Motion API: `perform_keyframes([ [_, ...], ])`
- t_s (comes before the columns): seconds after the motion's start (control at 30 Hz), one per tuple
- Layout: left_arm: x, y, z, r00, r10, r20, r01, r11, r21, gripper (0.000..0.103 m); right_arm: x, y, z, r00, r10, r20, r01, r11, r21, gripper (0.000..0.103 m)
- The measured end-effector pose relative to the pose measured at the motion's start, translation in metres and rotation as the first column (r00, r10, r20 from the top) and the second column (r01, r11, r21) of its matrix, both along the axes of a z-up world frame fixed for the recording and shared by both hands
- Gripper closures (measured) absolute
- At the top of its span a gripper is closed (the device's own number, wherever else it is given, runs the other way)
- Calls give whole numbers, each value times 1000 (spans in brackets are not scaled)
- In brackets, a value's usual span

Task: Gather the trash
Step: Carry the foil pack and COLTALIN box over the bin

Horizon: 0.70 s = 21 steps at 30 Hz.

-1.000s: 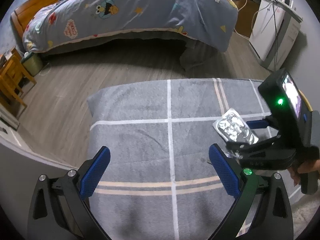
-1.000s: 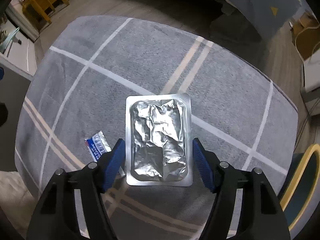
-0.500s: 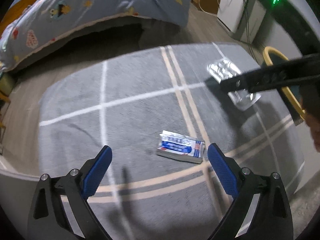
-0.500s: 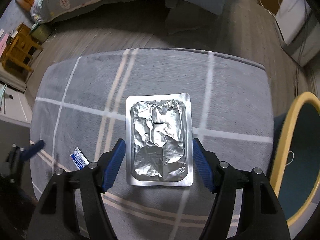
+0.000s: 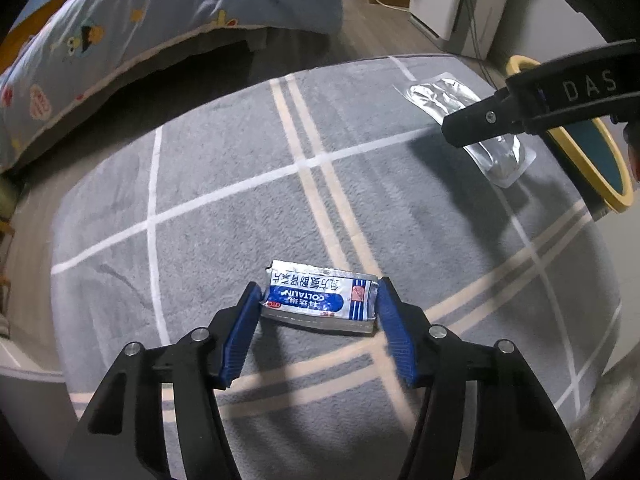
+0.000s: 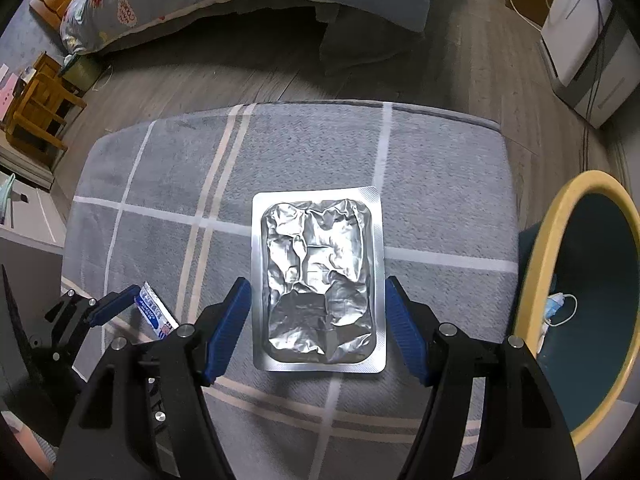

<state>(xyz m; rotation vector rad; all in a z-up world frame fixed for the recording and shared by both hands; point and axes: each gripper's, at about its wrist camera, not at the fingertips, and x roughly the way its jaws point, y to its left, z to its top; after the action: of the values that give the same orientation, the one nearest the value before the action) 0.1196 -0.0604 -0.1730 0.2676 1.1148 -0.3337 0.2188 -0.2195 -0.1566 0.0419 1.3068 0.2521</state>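
A blue and white medicine sachet lies on the grey rug. My left gripper points down over it and its jaws are closing, the blue pads touching the sachet's two short ends. The right wrist view shows the same sachet at lower left, beside one of the left fingers. My right gripper is shut on a crumpled silver foil blister pack, held flat above the rug. In the left wrist view that pack hangs at upper right behind a right finger.
A bin with a yellow rim and teal inside stands off the rug's right edge, with a blue face mask in it. A bed with a blue patterned duvet lies beyond the rug. A white appliance stands far right, wooden furniture far left.
My left gripper came down over the sachet and its jaws narrowed from wide open to the sachet's ends. The right gripper carried the blister pack rightward, and the bin came into its view.
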Motion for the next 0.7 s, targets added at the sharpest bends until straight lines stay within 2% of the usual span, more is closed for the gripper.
perform_keyframes([
  [0.17,-3,-14,16,999,-11,39,12,1000,-20,43,-7,-17,11,999,-42,25,41,999,19,36],
  [0.43,-10,-61,54,987,-92,131,97,994,-39,43,-24,-79,41,980,-175,92,171,984,56,36],
  [0.57,-14,-101,70,975,-148,164,163,984,-79,43,-36,-123,49,959,-261,113,257,965,53,36],
  [0.7,-20,-140,80,964,-200,177,223,967,-124,43,-48,-174,52,923,-369,113,364,929,62,36],
])
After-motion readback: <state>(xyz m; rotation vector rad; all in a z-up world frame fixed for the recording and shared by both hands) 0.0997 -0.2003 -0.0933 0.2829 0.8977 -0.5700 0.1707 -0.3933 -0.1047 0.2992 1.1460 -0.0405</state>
